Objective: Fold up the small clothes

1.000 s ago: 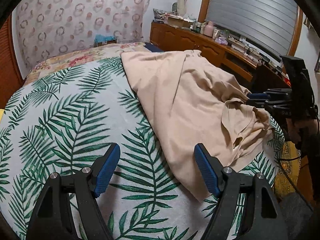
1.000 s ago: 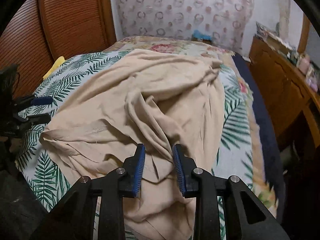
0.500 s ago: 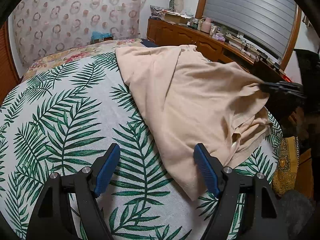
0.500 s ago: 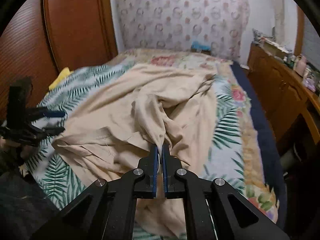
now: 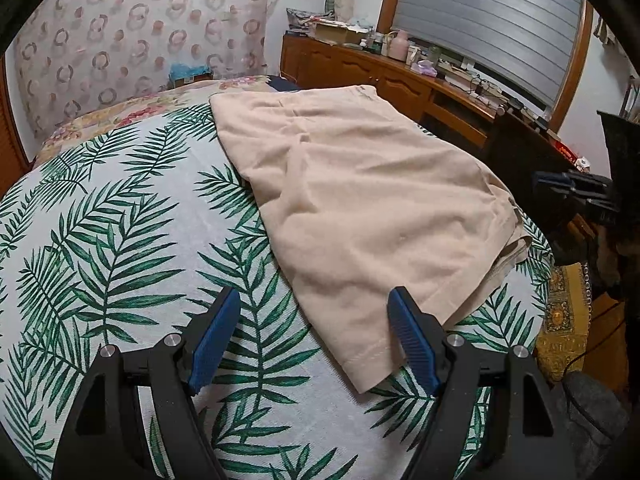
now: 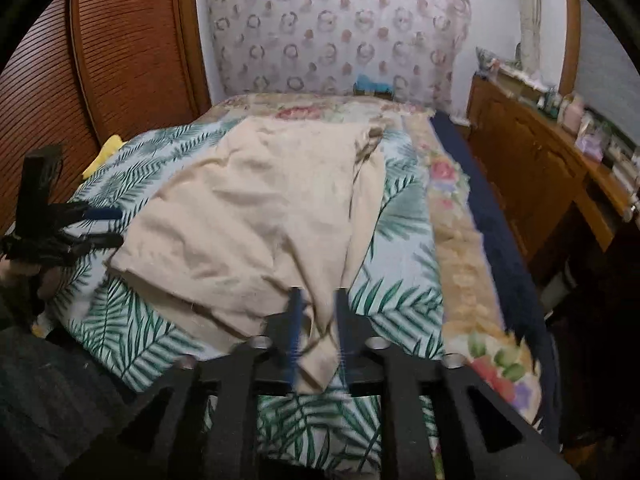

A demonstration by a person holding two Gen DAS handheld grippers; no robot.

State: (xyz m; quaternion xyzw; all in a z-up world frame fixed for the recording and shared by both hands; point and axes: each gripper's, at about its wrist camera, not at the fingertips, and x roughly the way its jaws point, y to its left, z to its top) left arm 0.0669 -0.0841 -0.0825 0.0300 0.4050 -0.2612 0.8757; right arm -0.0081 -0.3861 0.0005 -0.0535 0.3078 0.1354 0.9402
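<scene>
A beige garment [image 5: 360, 208] is spread on the leaf-print bedspread [image 5: 120, 220]. The right gripper [image 6: 316, 328] has just been opened partway, a cloth corner lying loosely between its jaws; the left gripper [image 5: 314, 336] is held wide, empty, over the near hem. Edges should be squared before folding. The dresser [image 5: 400, 80] stands clear; nothing is blocked.

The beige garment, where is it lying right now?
The beige garment lies spread on the palm-leaf bedspread, toward the side nearest the wooden dresser; one corner hangs between the right gripper fingers.
</scene>
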